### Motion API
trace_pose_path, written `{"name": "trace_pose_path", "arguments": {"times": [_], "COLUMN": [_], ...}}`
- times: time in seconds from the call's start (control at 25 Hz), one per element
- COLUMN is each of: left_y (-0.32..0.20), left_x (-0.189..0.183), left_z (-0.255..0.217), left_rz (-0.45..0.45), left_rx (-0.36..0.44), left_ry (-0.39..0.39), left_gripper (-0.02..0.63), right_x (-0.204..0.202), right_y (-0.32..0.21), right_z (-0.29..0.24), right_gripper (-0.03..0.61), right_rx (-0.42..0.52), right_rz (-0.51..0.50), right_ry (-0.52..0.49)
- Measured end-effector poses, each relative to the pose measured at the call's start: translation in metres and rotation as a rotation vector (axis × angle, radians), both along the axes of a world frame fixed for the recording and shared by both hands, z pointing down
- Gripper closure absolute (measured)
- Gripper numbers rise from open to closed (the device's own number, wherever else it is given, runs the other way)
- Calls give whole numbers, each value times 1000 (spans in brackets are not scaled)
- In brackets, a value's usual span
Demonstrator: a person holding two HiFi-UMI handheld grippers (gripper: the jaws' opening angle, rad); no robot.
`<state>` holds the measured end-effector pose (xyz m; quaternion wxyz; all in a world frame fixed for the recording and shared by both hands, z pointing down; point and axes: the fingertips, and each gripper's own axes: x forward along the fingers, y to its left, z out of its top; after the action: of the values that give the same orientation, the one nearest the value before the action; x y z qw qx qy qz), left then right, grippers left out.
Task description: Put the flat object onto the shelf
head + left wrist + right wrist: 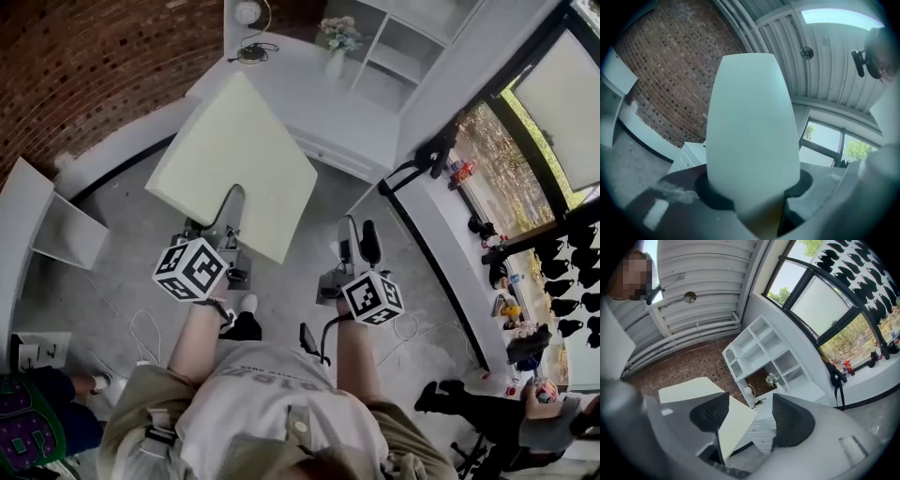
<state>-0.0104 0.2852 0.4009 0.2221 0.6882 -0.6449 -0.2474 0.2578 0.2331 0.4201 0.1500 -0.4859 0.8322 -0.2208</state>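
Firmly clamping the left gripper (pixel 228 217) on the near edge of the pale board (pixel 239 155). Holding the right gripper (pixel 359 236) just beside it, jaws apart and empty, facing the white shelf (pixel 398 56).

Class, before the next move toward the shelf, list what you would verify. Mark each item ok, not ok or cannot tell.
1. Is the left gripper clamped on the flat board: ok.
2. Is the right gripper also gripping the board: not ok; its jaws are apart, with the pads off the board.
3. Is the white shelf unit in view ahead: ok.
4. Is the flower vase clear of the board's path: cannot tell.
5. Is any compartment wide enough for the board: cannot tell.
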Motion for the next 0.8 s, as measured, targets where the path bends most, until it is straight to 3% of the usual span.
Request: {"name": "trace_pose_path", "arguments": {"times": [0.4,0.68,0.8], "left_y": [-104,-155,-171], "left_x": [-41,-56,-57], "left_z": [-28,-36,-32], "left_rz": [63,93,92], "left_rx": [80,120,122], "left_ry": [149,311,355], "left_gripper": [356,356,356], "right_x": [-44,-71,-86], "right_y": [-87,-128,-140], "right_z": [-13,-5,-4], "right_gripper": [259,176,146], "right_rx": [3,-84,-100], "right_rz": [44,1,-70], "right_ry": [-59,-260,-358]}}
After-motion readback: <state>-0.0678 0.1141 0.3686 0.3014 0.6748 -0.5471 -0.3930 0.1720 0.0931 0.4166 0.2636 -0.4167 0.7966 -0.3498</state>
